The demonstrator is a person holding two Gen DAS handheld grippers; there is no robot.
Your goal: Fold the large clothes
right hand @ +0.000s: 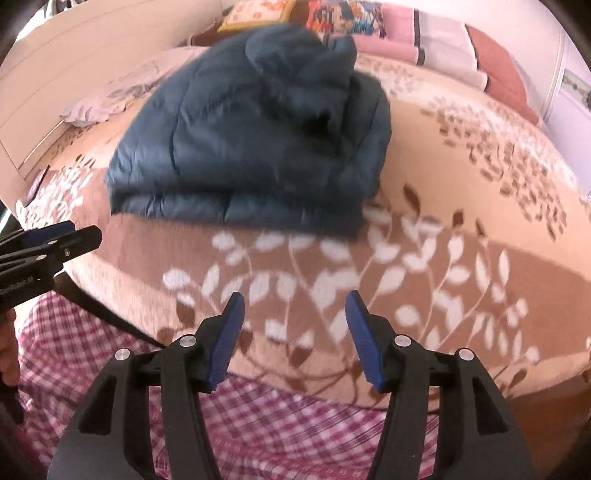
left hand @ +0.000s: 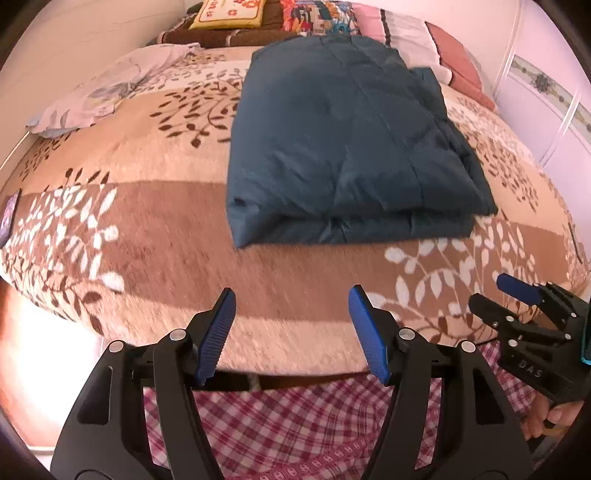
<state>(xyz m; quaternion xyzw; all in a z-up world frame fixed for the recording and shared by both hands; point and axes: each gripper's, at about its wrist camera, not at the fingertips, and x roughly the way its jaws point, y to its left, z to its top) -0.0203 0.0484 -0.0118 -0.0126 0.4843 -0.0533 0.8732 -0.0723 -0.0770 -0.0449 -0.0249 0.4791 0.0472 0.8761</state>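
A dark blue padded jacket (left hand: 343, 147) lies folded into a thick rectangle on the bed, also seen in the right wrist view (right hand: 251, 136). My left gripper (left hand: 291, 301) is open and empty, held over the bed's near edge, well short of the jacket. My right gripper (right hand: 293, 304) is open and empty too, near the same edge to the right of the left one. The right gripper also shows at the right of the left wrist view (left hand: 491, 291). The left gripper shows at the left edge of the right wrist view (right hand: 79, 230).
A beige and brown leaf-patterned blanket (left hand: 147, 221) covers the bed. A crumpled pale floral cloth (left hand: 107, 88) lies at the far left. Pillows and cushions (left hand: 332, 18) line the headboard. A pink checked sheet (left hand: 295, 424) hangs below the bed edge. A phone (left hand: 9, 218) lies at the left edge.
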